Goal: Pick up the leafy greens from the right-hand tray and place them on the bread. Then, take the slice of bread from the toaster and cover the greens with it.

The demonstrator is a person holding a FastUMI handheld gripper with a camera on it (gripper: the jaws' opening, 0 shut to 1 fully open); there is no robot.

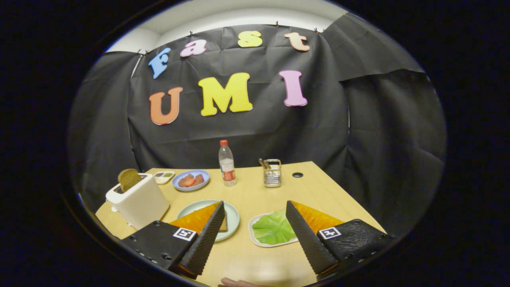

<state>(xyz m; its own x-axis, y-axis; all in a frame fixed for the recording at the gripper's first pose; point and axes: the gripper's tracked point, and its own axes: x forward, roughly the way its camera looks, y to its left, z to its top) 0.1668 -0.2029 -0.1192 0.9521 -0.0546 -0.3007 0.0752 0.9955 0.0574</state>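
While claw (pixel 255 235) gapes empty, crinkled leafy greens (pixel 273 228) on oval tray (pixel 252 231) — bread (pixel 128 178) in boxy toaster (pixel 139 201)

Far side of my light wooden tabletop (pixel 255 259): clear plastic bottle with red cap (pixel 226 163) upright, metal mesh utensil holder (pixel 272 173) beside it, blue plate of reddish slices (pixel 191 180), small divided sauce dish (pixel 163 176), round cable grommet (pixel 297 175).

Bare table (pixel 255 243) between spread tongs (pixel 255 215); toaster (pixel 139 201) beside.

Black cloth wall (pixel 247 131) behind a light wooden table (pixel 255 195)
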